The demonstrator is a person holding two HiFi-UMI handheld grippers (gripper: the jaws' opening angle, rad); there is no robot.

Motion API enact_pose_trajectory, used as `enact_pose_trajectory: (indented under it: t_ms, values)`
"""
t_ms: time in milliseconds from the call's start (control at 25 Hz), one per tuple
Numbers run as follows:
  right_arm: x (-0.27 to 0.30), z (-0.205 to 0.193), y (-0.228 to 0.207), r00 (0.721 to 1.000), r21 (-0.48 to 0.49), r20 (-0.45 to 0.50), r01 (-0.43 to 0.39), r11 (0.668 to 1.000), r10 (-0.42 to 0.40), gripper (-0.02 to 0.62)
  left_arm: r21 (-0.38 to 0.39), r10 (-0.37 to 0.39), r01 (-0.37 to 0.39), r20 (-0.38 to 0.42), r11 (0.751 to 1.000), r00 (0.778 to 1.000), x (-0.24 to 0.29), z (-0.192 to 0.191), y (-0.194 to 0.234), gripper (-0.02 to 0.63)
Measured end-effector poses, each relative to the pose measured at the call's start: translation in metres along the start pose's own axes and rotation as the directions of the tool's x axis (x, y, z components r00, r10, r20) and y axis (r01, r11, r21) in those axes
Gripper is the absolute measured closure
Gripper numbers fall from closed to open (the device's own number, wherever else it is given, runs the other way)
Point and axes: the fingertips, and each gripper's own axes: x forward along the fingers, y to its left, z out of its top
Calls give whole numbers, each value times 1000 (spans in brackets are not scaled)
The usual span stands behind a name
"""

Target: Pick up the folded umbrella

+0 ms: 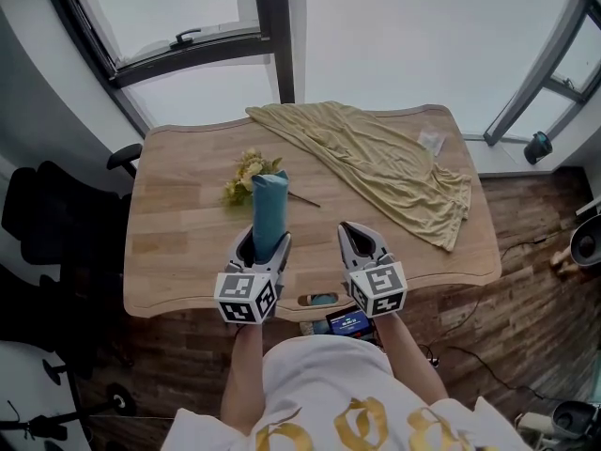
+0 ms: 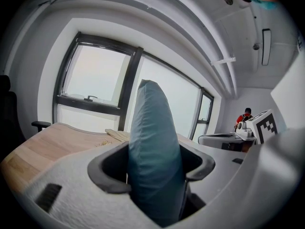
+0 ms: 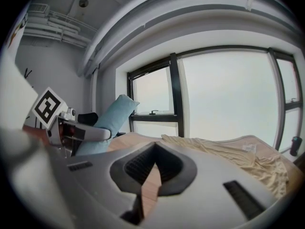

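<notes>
Wooden table [image 1: 178, 252] under tall windows [image 1: 188, 7], folded umbrella [image 1: 269, 205] in the left gripper [image 1: 264, 242]

Pale daylight fills the panes behind the tabletop, and a plank floor [image 1: 526, 252] shows to the right of it; a yellowish cloth [image 1: 385, 163] lies rumpled across the far right part of the wood, with a small clear scrap [image 1: 431, 142] resting on it; a bunch of dried flowers [image 1: 246, 175] lies near the middle, just left of the cloth; a black chair [image 1: 47, 224] stands off the table's left edge

Over the near edge, the left gripper has its two jaws closed on the teal umbrella; the left gripper view shows the fabric sleeve filling the gap between the dark pads, pressed on both sides; the umbrella rises out of the jaws and slants up and away from the person, its free end in the air above the tabletop and, seen from the head view, beside the flowers

Level with it and apart to the right, the right gripper [image 1: 360, 236] has its jaws drawn together at the tips; nothing is between them, only a sliver of table showing through the narrow slit
</notes>
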Motion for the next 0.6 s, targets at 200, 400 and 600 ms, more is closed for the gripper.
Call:
enact_pose_trajectory:
  t_ms: [200, 400, 600]
  values:
    - [-1, -1, -2, 1000, -6, -9, 9, 1000, -9, 585, -9, 0, 0, -4, 1000, 1000, -1, -2, 2, 298]
    - [-2, -3, -3, 1000, -7, -14, 10, 1000, -10, 585, -13, -3, 3, -9, 1000, 1000, 0, -5, 1, 298]
    - [-2, -5, -4, 1000, -8, -19, 11, 1000, -11, 585, -18, -8, 8, -10, 1000, 1000, 3, -6, 0, 298]
